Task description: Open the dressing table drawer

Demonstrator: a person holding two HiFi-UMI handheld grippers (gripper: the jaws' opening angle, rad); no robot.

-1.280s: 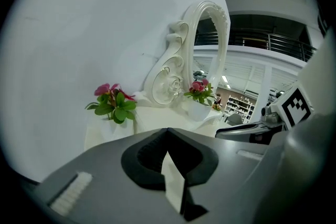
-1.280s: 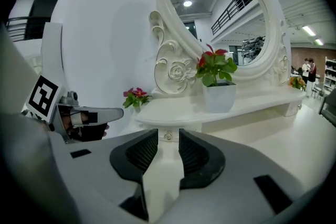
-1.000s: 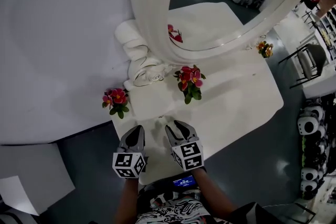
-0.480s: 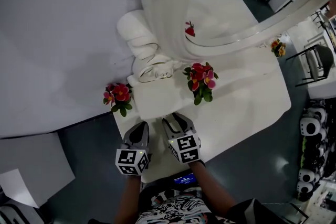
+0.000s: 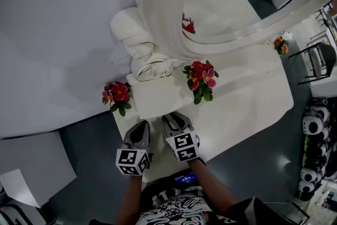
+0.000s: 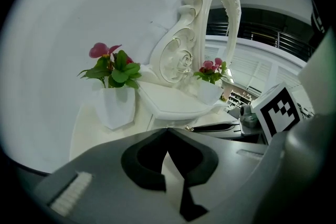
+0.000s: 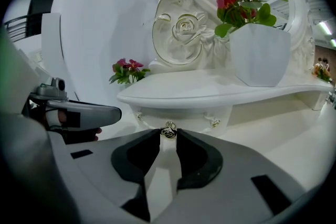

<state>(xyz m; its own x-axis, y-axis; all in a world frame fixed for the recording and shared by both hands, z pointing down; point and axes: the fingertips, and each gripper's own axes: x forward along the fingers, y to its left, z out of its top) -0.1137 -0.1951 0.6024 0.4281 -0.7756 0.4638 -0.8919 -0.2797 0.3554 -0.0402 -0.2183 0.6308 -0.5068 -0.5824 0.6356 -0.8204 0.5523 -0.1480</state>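
Note:
The white dressing table (image 5: 247,97) carries a small raised shelf (image 7: 210,93) with a shallow drawer (image 7: 181,115) under it. In the right gripper view the drawer's small gold knob (image 7: 168,131) sits right between the tips of my right gripper (image 7: 168,134). Its jaws are closing around the knob, and I see no firm squeeze. In the head view the right gripper (image 5: 171,119) points at the shelf's front edge. My left gripper (image 5: 140,131) hovers just to its left, and its tips (image 6: 168,131) meet with nothing between them.
A carved mirror frame (image 5: 158,18) rises behind the shelf. One potted flower (image 5: 117,95) stands left of the shelf, another (image 5: 200,79) stands on it, and a third (image 5: 279,45) is far right. Dark floor (image 5: 89,139) lies below the table edge.
Both grippers have closed in on the shelf's front, the right one dropping a little toward the knob. The head camera has shifted, so the mirror now looms larger.

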